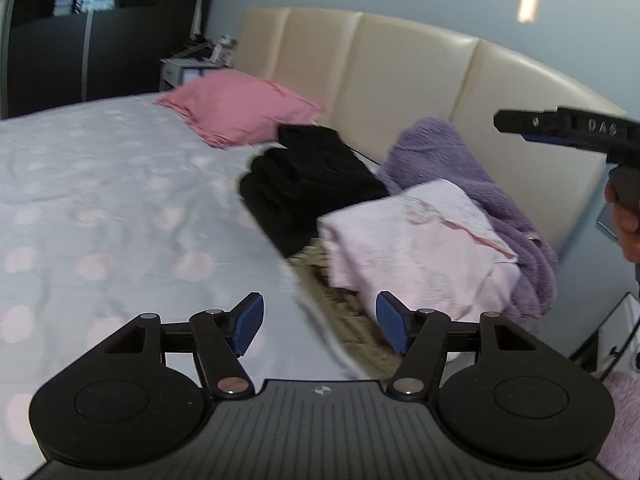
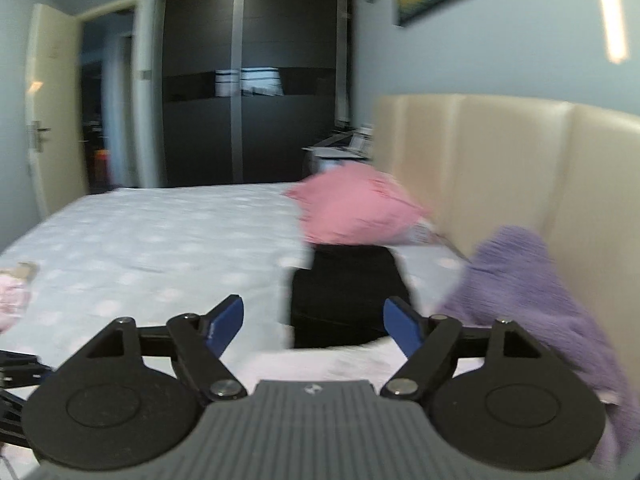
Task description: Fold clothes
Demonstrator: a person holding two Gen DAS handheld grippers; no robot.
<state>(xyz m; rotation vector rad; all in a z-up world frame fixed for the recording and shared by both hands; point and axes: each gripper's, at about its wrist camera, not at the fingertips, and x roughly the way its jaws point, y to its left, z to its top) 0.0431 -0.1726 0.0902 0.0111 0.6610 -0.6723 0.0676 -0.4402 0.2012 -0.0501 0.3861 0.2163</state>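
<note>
1. The left gripper point(image 1: 320, 330) hangs above the bed point(image 1: 100, 200) with its jaws spread and nothing between them; bare sheet lies under its left pad, and a patch of olive-tan patterned fabric point(image 1: 344, 312) shows under its right pad; empty jaws suggest that no garment is in hand at present.
2. The right gripper point(image 2: 314, 326) likewise has its jaws spread and empty; in the left wrist view the right gripper point(image 1: 560, 130) shows far out to the right of the left jaws, raised in front of the headboard point(image 1: 400, 72), with the person's hand point(image 1: 624, 220) around its grip.
3. The clothes sit just ahead of both jaws, to the right: a folded pale pink garment point(image 1: 416, 248) lies on top, resting over the olive-tan fabric, with a folded black garment point(image 1: 312, 184) just behind it and a purple fleece piece point(image 1: 460, 160) heaped against the headboard; I judge the folded pieces are gathered near the head of the bed to keep the wide sheet free for folding.
4. A pink pillow point(image 1: 244, 108) lies beyond the black garment, well ahead of the jaws.
5. The purple fleece looks unfolded; it seems a likely next piece, though that is only a guess.
</note>
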